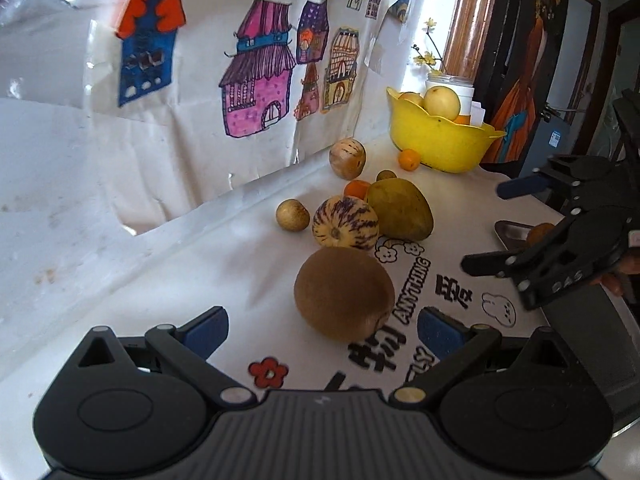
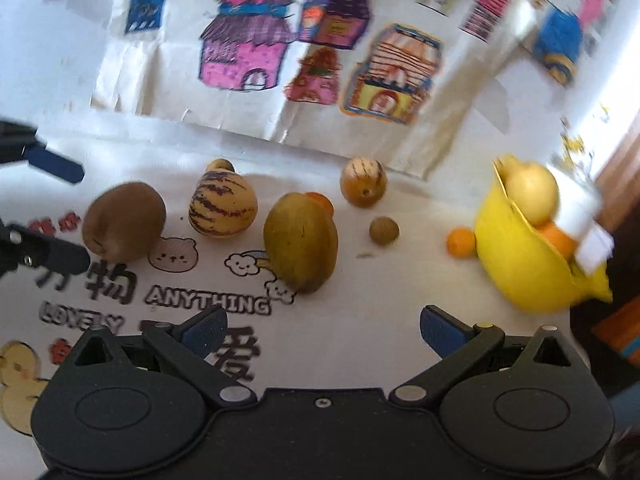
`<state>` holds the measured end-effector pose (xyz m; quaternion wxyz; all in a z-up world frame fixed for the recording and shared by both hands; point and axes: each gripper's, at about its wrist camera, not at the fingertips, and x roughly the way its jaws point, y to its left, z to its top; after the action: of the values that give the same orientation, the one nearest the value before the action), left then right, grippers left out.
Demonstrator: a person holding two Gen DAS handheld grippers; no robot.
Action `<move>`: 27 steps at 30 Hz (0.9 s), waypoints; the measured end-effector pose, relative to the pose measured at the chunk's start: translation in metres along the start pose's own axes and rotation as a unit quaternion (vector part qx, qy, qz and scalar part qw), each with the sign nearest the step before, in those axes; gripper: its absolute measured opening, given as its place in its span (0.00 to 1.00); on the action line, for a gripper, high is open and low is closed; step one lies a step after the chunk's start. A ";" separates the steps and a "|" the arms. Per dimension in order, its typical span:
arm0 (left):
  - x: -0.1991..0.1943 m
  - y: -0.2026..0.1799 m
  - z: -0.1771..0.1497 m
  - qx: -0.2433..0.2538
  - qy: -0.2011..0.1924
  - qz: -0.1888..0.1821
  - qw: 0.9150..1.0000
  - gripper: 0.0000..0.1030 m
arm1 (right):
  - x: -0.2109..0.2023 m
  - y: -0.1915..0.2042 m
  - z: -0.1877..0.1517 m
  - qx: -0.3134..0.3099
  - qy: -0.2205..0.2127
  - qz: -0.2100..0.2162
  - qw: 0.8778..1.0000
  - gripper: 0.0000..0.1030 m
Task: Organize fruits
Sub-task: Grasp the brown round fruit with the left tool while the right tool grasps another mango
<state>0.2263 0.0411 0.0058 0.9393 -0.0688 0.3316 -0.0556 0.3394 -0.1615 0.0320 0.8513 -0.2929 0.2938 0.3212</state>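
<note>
The left gripper is hovering with fingers spread wide and empty, the kiwi lying just ahead between them. The right gripper is likewise gaping, holding nothing. To take the kiwi cleanly, the fingers should be straddling its short axis and closing gently. Loose on the tabletop are lying one kiwi, one mango, two striped pepino melons, two small brown fruits and two oranges; the yellow bowl is standing at the far edge.

black grippers, blue-padded fingers, perhaps rubber
</note>
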 end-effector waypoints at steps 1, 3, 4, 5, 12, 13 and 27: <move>0.003 0.001 0.002 -0.004 0.002 -0.003 1.000 1.00 | 0.003 0.002 0.002 -0.014 -0.003 -0.002 1.000 0.99; 0.009 0.003 0.005 -0.016 0.006 -0.010 1.000 1.00 | 0.007 0.004 0.004 -0.042 -0.011 -0.007 0.999 0.99; 0.011 0.005 0.006 -0.023 0.008 -0.015 1.000 1.00 | 0.008 0.006 0.005 -0.057 -0.015 -0.008 0.998 0.99; 0.013 0.007 0.007 -0.032 0.010 -0.020 0.999 1.00 | 0.010 0.008 0.006 -0.069 -0.018 -0.008 0.997 0.99; 0.024 0.014 0.012 -0.078 0.021 -0.047 0.996 0.99 | 0.024 0.007 0.014 -0.099 -0.028 0.009 0.995 0.92; 0.025 0.015 0.013 -0.081 0.020 -0.048 0.995 0.99 | 0.027 0.006 0.015 -0.098 -0.029 0.010 0.995 0.91; 0.032 0.014 0.015 -0.092 0.013 -0.066 0.994 0.71 | 0.043 0.000 0.021 -0.084 -0.040 0.047 0.995 0.77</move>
<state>0.2612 0.0518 -0.0051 0.9188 -0.1758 0.3424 -0.0873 0.3727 -0.1310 0.0169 0.8189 -0.3363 0.2448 0.3954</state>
